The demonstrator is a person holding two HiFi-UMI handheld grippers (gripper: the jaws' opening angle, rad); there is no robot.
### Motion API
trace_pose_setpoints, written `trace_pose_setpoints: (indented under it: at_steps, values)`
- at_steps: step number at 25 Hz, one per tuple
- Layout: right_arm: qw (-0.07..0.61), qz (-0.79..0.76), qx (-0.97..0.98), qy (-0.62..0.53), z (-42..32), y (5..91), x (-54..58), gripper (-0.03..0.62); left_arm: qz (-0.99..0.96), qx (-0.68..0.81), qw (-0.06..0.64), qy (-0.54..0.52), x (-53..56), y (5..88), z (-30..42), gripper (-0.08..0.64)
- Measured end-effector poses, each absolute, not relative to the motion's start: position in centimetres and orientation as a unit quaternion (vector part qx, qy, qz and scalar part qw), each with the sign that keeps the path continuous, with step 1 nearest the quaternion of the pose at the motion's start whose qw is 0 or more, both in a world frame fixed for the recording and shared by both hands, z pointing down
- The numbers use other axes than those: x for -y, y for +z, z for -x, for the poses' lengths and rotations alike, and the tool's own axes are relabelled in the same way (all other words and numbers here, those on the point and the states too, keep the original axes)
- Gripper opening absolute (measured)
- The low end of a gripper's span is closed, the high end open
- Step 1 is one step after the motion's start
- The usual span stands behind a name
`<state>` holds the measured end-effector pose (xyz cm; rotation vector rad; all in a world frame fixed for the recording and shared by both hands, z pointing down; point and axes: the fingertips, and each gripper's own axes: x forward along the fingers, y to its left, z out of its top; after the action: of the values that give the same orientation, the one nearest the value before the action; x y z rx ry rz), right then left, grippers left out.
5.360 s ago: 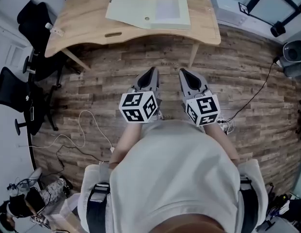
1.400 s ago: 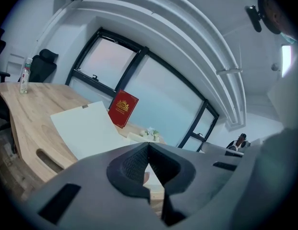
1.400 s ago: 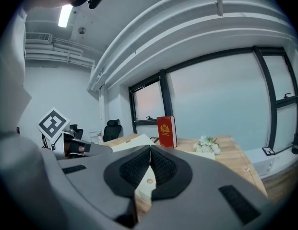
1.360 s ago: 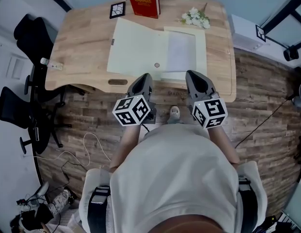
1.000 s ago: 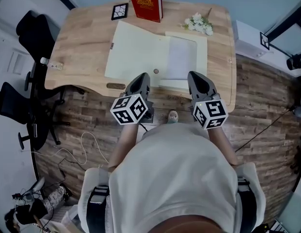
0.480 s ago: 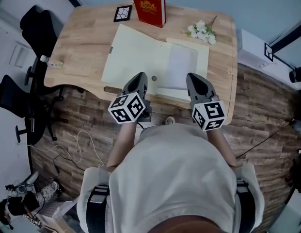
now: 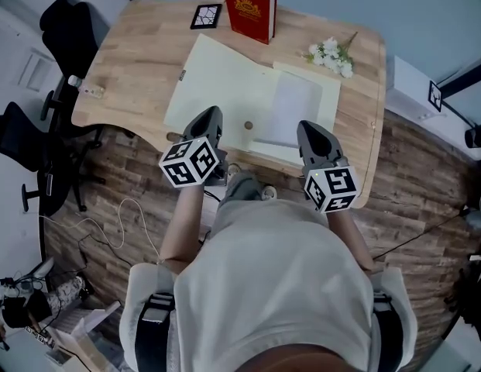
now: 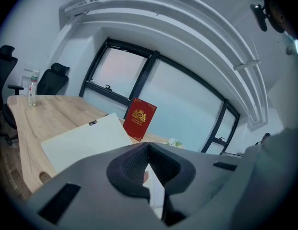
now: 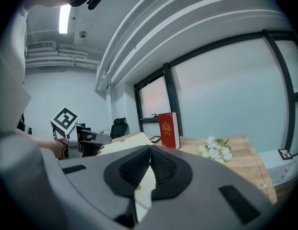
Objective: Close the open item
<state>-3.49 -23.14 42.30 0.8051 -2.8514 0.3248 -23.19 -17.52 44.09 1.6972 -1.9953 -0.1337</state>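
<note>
- L gripper [image 7: 209,118]: jaws pressed together, nothing between them. It hovers over near edge of desk [image 7: 128,60], by folder's left flap.
- Folder [image 7: 221,91]: large, cream, spread open flat mid-desk. Wide cover on left, pale sheet on right half.
- Step, as I judge it: approach only, folder not yet touched. Next move needs a jaw tip under one flap's free edge, then a swing over the other half.
- Black-and-white marker card [image 7: 206,15], no words. Red book [image 7: 250,8] stands behind folder w/ gold crest, lettering too small to read.
- R gripper [image 7: 308,132]: jaws also together, empty, near folder's right corner.
</note>
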Motion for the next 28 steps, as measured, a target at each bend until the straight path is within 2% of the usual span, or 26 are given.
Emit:
trace_pose_setpoints:
  at_steps: [12,24,28]
  values:
    - [0.079,-0.271,0.953,0.114,5.0,42.6,23.6,0.018,-0.619,0.750,0.230,0.023,18.3,43.0,28.9,0.018]
    - [0.081,-0.280,0.950,0.113,6.2,42.9,24.4,0.018,-0.635,0.722,0.256,0.103,20.2,44.1,35.1,0.023]
    - [0.080,-0.289,0.947,0.115,6.0,42.8,25.0,0.018,-0.644,0.701,0.285,0.117,20.8,45.2,36.5,0.132]
